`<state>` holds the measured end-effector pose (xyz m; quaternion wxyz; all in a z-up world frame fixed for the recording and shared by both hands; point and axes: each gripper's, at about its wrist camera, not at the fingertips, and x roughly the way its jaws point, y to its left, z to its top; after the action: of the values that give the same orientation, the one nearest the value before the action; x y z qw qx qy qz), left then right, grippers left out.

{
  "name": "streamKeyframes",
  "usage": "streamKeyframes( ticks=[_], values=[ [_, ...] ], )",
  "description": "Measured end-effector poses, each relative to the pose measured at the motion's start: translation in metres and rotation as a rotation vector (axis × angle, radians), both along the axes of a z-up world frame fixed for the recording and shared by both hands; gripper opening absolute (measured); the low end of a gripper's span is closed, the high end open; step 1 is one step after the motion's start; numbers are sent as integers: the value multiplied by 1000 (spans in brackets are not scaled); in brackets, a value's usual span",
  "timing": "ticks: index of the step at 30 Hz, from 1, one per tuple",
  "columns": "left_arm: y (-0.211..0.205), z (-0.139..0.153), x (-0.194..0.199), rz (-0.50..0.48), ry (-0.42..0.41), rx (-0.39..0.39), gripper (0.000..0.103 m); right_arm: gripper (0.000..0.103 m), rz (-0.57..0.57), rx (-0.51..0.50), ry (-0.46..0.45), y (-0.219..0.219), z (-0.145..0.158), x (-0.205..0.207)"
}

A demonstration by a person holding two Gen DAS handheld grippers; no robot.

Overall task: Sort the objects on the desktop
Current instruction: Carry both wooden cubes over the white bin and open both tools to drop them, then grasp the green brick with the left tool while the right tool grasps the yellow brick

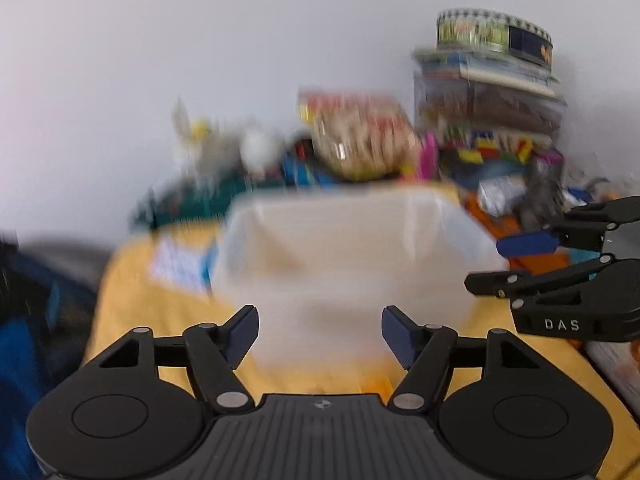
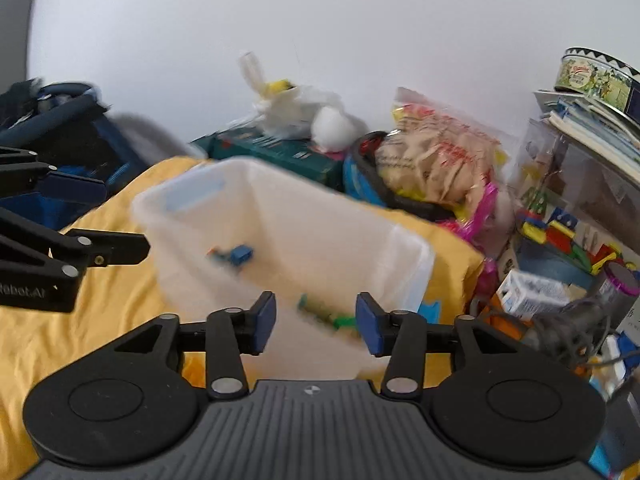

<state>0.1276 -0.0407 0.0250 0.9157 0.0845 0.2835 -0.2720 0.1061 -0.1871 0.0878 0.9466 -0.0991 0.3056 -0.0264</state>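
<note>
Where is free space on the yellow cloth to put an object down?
Bare yellow cloth lies left of the translucent bin, toward the blue bag. Right of the bin it is crowded: toy blocks, small carton, snack bag.

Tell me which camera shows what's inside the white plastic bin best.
The right wrist view: it looks down into the white plastic bin, showing a blue piece and a green piece inside. The left wrist view is blurred and shows only the bin's walls.

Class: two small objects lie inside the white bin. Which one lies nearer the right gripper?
The green piece, just ahead of the right gripper; the blue block lies deeper in the white bin.
</note>
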Motion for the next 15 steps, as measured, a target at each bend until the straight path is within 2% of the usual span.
streamKeyframes(
  ticks=[3,9,12,15],
  values=[
    [8,-32,-26,0,87,41,72,49,31,-12,84,6,-29,-19],
    [25,-72,-81,-15,179,106,72,42,39,60,245,15,-96,-58],
    [32,-84,-102,-2,140,169,71,41,32,102,288,17,-112,-71],
    [39,-91,-108,31,96,206,71,41,39,60,259,21,-112,-75]
  ],
)
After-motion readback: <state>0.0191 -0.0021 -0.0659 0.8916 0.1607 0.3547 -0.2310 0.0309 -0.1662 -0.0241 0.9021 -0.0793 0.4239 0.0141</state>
